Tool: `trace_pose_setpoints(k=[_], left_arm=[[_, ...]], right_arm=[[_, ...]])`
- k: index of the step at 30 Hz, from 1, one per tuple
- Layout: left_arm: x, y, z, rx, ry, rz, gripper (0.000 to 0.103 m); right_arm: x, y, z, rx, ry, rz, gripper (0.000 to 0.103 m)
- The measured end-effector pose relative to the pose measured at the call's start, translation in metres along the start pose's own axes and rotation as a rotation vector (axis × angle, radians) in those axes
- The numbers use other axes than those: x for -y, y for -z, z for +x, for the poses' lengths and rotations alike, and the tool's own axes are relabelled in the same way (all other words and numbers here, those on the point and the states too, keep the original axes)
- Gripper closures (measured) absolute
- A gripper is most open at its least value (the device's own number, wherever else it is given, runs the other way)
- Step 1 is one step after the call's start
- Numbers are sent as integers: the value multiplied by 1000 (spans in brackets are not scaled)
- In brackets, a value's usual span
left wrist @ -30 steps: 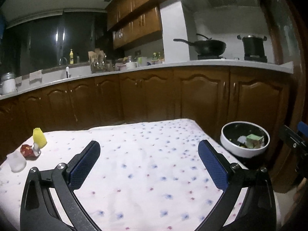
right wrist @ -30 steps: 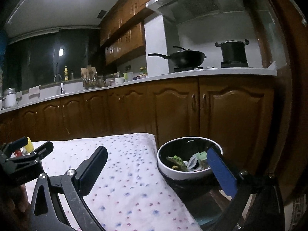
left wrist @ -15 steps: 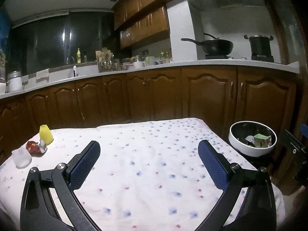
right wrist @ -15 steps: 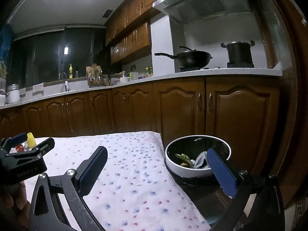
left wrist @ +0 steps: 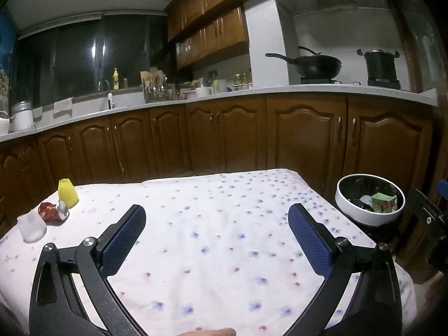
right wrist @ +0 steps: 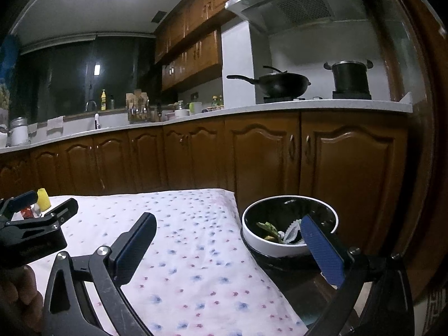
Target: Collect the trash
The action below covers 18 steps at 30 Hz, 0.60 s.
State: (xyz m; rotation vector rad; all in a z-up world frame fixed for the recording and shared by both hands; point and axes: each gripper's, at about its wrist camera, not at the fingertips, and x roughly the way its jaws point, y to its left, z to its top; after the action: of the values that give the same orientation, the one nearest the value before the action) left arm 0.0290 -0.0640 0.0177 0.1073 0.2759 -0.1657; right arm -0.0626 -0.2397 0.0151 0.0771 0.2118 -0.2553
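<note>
At the table's far left corner lie a yellow cupcake liner, a crumpled red wrapper and a white cupcake liner. My left gripper hovers open above the middle of the table, empty, well to their right. A white-rimmed trash bin stands beside the table's right edge, with a green carton and scraps inside. My right gripper is open and empty over the table's right edge, its right finger in front of the bin. The left gripper's body shows at far left there.
A spotted white tablecloth covers the table. Brown cabinets under a white counter run behind it. A wok and a pot sit on the stove. A hand shows at lower left in the right wrist view.
Both views have swung a little leftward and back; the bin and the litter sit further right in the frames. Both grippers stay open.
</note>
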Motion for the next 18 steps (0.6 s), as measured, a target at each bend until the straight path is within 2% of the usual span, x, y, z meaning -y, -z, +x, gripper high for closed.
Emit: trace_pose_setpoints(k=[18], left_arm=[[5,4,2,-6,9,28,0]], right_arm=[[2,-1,-1,0,-8,13,0]])
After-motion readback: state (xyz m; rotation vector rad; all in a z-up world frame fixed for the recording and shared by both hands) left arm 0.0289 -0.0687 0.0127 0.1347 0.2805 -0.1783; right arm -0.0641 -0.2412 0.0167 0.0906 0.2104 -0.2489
